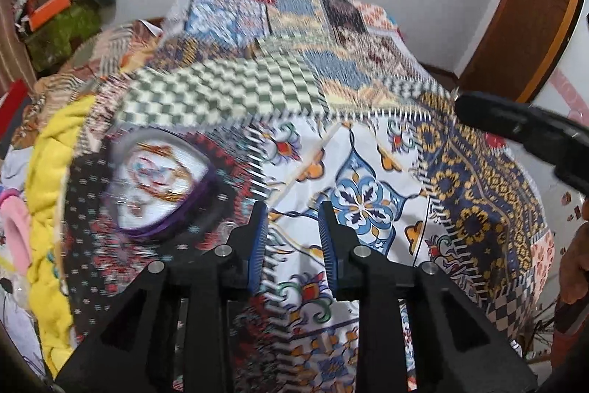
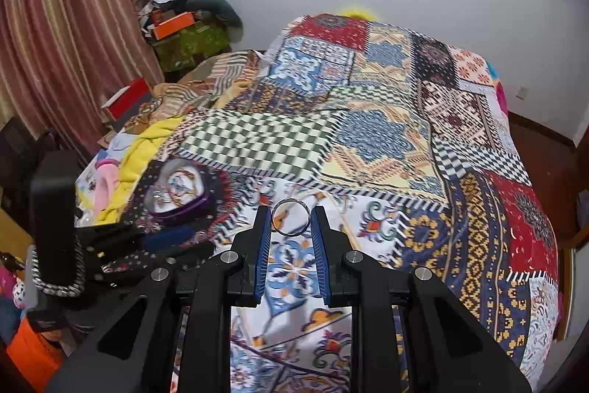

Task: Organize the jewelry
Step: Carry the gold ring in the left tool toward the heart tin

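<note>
My right gripper (image 2: 291, 220) is shut on a thin silver bangle (image 2: 277, 227), held upright between its blue pads above the patchwork bedspread (image 2: 386, 142). A heart-shaped clear jewelry box (image 2: 180, 190) with a purple base lies on the spread to the left; its lid looks closed, with bracelets inside. In the left wrist view the same box (image 1: 162, 183) sits blurred, just left of and ahead of my left gripper (image 1: 292, 227). That gripper is open with nothing between its fingers.
A sparkling studded chain (image 2: 59, 282) wraps around the black body of the left tool. A yellow blanket (image 1: 55, 179) and pink items lie along the bed's left edge. Boxes and clutter (image 2: 176, 24) are stacked by the striped curtain (image 2: 66, 24). A hand (image 1: 574, 264) shows at the far right.
</note>
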Motion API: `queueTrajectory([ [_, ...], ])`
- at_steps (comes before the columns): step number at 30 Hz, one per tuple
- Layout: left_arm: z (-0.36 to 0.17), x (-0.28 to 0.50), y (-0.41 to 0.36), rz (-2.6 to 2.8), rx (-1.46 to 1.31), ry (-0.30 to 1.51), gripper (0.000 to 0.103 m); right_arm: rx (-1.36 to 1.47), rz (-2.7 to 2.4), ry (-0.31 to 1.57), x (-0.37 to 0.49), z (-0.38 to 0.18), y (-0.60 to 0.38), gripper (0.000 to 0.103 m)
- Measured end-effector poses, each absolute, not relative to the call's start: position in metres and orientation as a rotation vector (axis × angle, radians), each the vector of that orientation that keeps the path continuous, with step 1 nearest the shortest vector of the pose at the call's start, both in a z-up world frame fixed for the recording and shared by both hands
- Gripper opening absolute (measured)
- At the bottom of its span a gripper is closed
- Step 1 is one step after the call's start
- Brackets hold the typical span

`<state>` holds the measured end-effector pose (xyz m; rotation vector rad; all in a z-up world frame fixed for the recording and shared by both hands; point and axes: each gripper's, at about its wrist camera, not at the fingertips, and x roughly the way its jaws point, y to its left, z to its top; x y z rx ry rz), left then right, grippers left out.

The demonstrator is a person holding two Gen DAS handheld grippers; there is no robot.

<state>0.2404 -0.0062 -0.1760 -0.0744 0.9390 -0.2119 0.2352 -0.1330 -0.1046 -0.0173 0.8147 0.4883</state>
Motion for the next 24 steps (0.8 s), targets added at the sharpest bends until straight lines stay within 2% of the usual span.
queueTrajectory([
  [10,-0.229,0.283,-0.041,-0.212,-0.019,1.05,0.026,0.017,0.445,0.859,0.252,-0.128,-0.162,0.02],
  [15,-0.235,0.286,-0.05,-0.207,0.013,1.032,0.026,0.03,0.438,0.887,0.259,-0.139,-0.167,0.02],
  [18,-0.236,0.287,-0.056,-0.201,0.053,1.021,0.02,0.033,0.441,0.89,0.261,-0.142,-0.168,0.02],
  [24,-0.234,0.282,-0.051,-0.187,0.029,0.998,0.02,0.011,0.452,0.883,0.258,-0.138,-0.161,0.02],
])
